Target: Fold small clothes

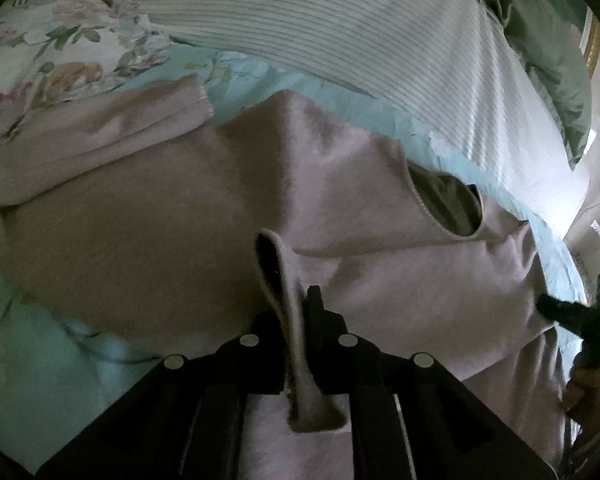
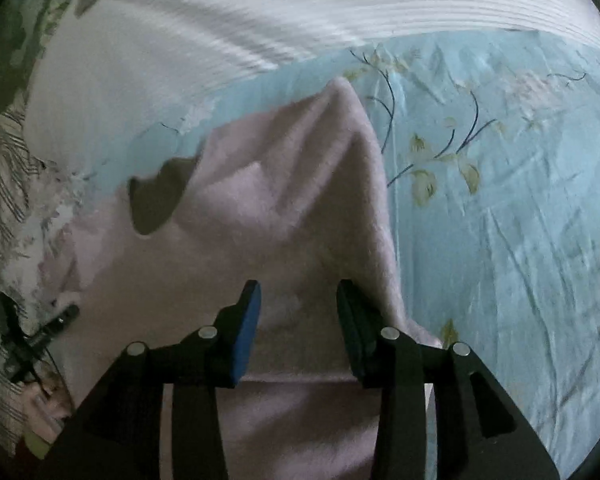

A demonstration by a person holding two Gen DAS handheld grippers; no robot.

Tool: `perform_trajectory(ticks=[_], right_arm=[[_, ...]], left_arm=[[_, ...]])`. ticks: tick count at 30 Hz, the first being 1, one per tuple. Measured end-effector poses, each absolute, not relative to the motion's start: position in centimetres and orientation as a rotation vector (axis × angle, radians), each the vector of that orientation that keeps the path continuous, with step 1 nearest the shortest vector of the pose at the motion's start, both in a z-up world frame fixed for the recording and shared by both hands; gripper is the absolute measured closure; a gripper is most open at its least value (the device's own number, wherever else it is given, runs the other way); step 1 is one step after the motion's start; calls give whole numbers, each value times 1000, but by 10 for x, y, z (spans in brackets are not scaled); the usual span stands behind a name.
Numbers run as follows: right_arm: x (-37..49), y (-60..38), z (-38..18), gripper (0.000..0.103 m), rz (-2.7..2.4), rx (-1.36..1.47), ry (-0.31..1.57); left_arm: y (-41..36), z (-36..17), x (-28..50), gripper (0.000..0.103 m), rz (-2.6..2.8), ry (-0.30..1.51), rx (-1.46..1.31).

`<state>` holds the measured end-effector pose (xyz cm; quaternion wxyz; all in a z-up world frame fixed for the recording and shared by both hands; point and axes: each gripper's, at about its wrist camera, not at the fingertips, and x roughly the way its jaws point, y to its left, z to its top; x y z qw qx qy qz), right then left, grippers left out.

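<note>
My left tongs [image 1: 296, 320] are clamped on a raised fold of the pink garment [image 1: 172, 216], a narrow ridge of hemmed edge standing up between the two black fingers. The garment is a soft, fuzzy, fleece-like knit in pale dusty pink; it lies spread on the bed over a light blue sheet [image 2: 500, 208] printed with thin dark stems and pale green leaves. Its neckline [image 1: 448, 204] shows as a curved opening with a stitched rim and a darker grey-green inside. One sleeve [image 1: 112, 120] lies flat at the upper left, ending in a ribbed cuff. Behind it sits a white pillow [image 1: 320, 20] with fine horizontal ribbing, and a floral cloth [image 1: 60, 40] beside that. My right tongs [image 2: 298, 304] stand apart, blue pad facing inward, with nothing pinched; they hover over the pink fabric, where a peaked fold [image 2: 340, 96] rises to a point and the cloth falls away in a smooth slope. The sheet is finely creased.
</note>
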<state>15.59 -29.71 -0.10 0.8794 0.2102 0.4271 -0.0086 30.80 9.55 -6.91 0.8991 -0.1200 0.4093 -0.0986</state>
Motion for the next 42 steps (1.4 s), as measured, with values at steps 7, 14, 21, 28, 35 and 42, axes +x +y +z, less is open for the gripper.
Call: perform_trajectory(ticks=[7,14,21,28,35,42], right_arm=[[121,-258,19,48,118,443,851],[108,-220,5,45,212,504,888],[112,-208,-9,44,214,542,928],[113,-204,-9,43,225,529,942],[112,-196,-10,43,243,543,930],[106,-195,-7,43,250,551,912]], left_arm=[[138,-47,295,49,-70,795,-263],[166,-24,327,21,108,746,-133],[152,-52,391,20,162,843,113],[154,-73,427,31,217,826,169],[169,-59,424,99,123,821,-22],[149,-15,359,100,-12,712,-173]])
